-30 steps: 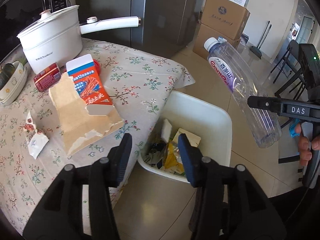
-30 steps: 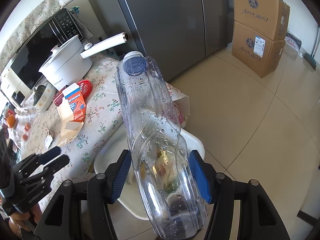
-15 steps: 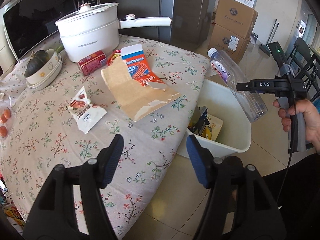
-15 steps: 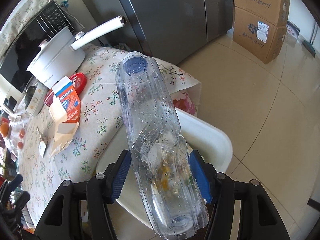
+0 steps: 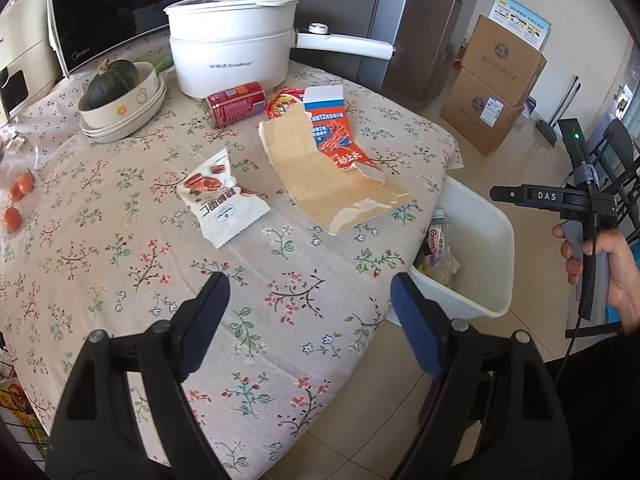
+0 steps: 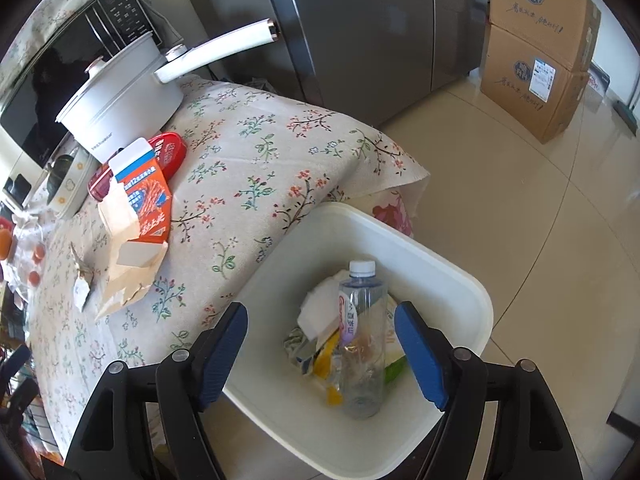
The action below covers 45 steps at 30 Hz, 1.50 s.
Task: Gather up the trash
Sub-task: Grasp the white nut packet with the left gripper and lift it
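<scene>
A clear plastic bottle (image 6: 360, 336) lies in the white bin (image 6: 452, 264) on top of wrappers, directly below my right gripper (image 6: 320, 320), whose jaws are opening with nothing pressed between them. My left gripper (image 5: 308, 292) hovers over the table's near edge, jaws opening and empty. On the floral tablecloth (image 5: 120, 240) lie a white snack packet (image 5: 222, 200), a torn brown paper bag with an orange carton (image 5: 332, 168), a red can (image 5: 236, 104) and a red wrapper (image 5: 284, 104). The bin (image 5: 488, 240) stands beside the table on the right.
A white pot (image 5: 232, 48) with a long handle, stacked bowls holding a dark squash (image 5: 116, 100), and a microwave (image 5: 120, 8) stand at the back of the table. Small orange fruits (image 5: 20, 192) sit at the left. Cardboard boxes (image 6: 540, 60) and a fridge (image 6: 360, 32) stand beyond.
The right gripper let go of the bottle, which dropped into the bin. Both grippers' jaws widened. The left gripper swung left from over the bin to over the table.
</scene>
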{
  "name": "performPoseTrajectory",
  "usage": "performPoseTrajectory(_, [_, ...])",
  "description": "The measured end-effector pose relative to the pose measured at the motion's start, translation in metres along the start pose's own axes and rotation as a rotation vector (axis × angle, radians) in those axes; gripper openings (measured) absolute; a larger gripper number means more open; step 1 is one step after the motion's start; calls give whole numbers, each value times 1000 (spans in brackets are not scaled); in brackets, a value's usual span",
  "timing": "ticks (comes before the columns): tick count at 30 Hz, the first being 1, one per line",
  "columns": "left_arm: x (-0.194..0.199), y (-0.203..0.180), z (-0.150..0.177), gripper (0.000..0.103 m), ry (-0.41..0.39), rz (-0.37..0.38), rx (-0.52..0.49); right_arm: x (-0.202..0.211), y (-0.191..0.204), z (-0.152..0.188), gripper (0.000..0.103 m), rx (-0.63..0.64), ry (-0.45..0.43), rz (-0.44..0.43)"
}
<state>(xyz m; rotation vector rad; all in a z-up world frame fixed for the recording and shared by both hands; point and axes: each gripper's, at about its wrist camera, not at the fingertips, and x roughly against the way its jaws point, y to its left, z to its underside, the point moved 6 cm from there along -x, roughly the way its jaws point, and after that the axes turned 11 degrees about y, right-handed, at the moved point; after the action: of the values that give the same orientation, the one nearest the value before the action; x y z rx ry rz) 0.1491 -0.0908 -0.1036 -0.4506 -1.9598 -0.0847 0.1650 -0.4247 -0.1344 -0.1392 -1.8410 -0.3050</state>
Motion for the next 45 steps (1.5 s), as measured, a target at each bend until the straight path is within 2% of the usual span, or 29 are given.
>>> performPoseTrajectory(11, [1, 57, 5, 86, 7, -83, 106, 25, 39, 7, 83, 75, 1, -23])
performPoseTrajectory(18, [-26, 80, 1, 86, 53, -102, 201, 28, 66, 0, 84, 106, -10, -35])
performPoseTrajectory(21, [-42, 87, -8, 86, 57, -77, 278, 26, 77, -4, 84, 126, -11, -34])
performPoseTrajectory(25, [-62, 87, -24, 86, 37, -80, 328, 22, 83, -8, 84, 147, -10, -24])
performPoseTrajectory(31, [-82, 81, -54, 86, -40, -119, 319, 14, 80, -11, 84, 149, 6, 12])
performPoseTrajectory(35, [-96, 83, -65, 84, -48, -98, 357, 12, 79, -16, 84, 139, 3, 18])
performPoseTrajectory(38, [-107, 85, -66, 74, -41, -115, 360, 10, 82, -18, 84, 144, 4, 14])
performPoseTrajectory(40, [-117, 88, -64, 57, -11, -117, 361, 9, 85, -18, 84, 152, 7, 20])
performPoseTrajectory(41, [-116, 89, -64, 54, -27, -141, 354, 8, 86, -18, 84, 156, 8, 24])
performPoseTrajectory(42, [-116, 89, -64, 36, -29, -147, 345, 7, 87, -18, 84, 161, 10, 30])
performPoseTrajectory(43, [-115, 89, -64, 24, -28, -161, 335, 5, 88, -17, 84, 165, 12, 34])
performPoseTrajectory(45, [-114, 91, -63, 24, -20, -140, 328, 4, 89, -16, 84, 172, 15, 42])
